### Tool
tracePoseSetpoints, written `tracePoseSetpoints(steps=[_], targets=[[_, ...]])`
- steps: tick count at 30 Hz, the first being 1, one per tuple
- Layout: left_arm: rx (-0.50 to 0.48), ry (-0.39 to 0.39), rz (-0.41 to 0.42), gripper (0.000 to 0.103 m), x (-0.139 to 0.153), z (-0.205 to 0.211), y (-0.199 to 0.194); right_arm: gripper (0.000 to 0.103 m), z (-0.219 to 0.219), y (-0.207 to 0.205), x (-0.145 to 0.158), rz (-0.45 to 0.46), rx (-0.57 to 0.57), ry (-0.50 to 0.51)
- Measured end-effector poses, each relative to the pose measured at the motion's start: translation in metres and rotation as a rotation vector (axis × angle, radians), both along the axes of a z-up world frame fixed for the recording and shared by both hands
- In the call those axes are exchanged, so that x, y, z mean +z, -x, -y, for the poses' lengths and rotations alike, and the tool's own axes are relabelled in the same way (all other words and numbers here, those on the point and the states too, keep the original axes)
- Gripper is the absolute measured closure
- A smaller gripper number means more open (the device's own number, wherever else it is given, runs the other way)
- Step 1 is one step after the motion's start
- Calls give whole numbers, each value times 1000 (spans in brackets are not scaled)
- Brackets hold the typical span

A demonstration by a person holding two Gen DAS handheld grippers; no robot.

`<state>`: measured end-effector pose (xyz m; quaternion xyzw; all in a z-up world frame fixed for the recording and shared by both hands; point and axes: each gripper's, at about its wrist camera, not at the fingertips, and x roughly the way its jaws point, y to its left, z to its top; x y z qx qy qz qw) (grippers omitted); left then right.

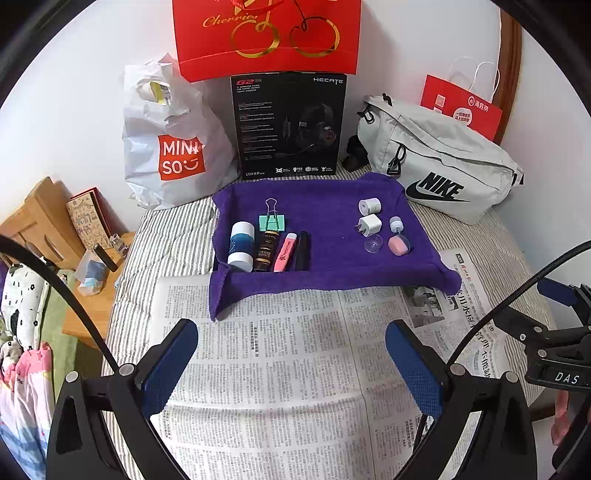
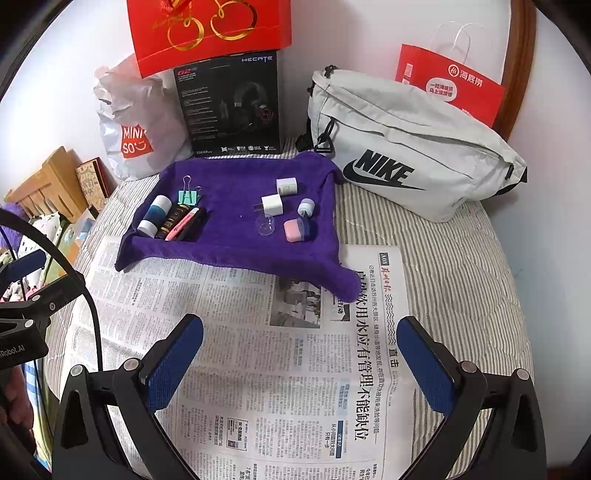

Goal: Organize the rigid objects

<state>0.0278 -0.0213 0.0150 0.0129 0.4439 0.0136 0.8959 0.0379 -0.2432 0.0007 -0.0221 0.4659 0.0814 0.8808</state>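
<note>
A purple cloth (image 1: pixel 325 218) (image 2: pixel 236 206) lies on the bed with small items in two groups. On its left lie a blue-and-white bottle (image 1: pixel 241 245) (image 2: pixel 155 216), a dark tube (image 1: pixel 265 251), a pink highlighter (image 1: pixel 284 252) (image 2: pixel 181 223), a black pen (image 1: pixel 302 251) and a green binder clip (image 1: pixel 272 220) (image 2: pixel 189 197). On its right sit two white chargers (image 1: pixel 369 206) (image 1: pixel 369 225) (image 2: pixel 272 205), a small blue cap (image 1: pixel 396 223), a clear dome (image 1: pixel 373 243) and a pink case (image 1: pixel 399 244) (image 2: pixel 297 229). My left gripper (image 1: pixel 291 363) and right gripper (image 2: pixel 301 360) both hang open over the newspaper, short of the cloth and empty.
A newspaper (image 1: pixel 288 369) (image 2: pixel 258 350) covers the striped bedding. Behind the cloth stand a white Miniso bag (image 1: pixel 166 140), a black headset box (image 1: pixel 288 125), a red gift bag (image 1: pixel 266 33) and a grey Nike bag (image 1: pixel 443 162). A wooden nightstand (image 1: pixel 92 258) stands to the left.
</note>
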Motion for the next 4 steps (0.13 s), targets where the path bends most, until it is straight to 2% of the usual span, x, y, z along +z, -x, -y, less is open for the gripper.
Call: tracePoseSetpoints(steps=[4], targets=[[-6,0,-1,0,-2,2,-5,0,0,-1,-2,-4,3,-2]])
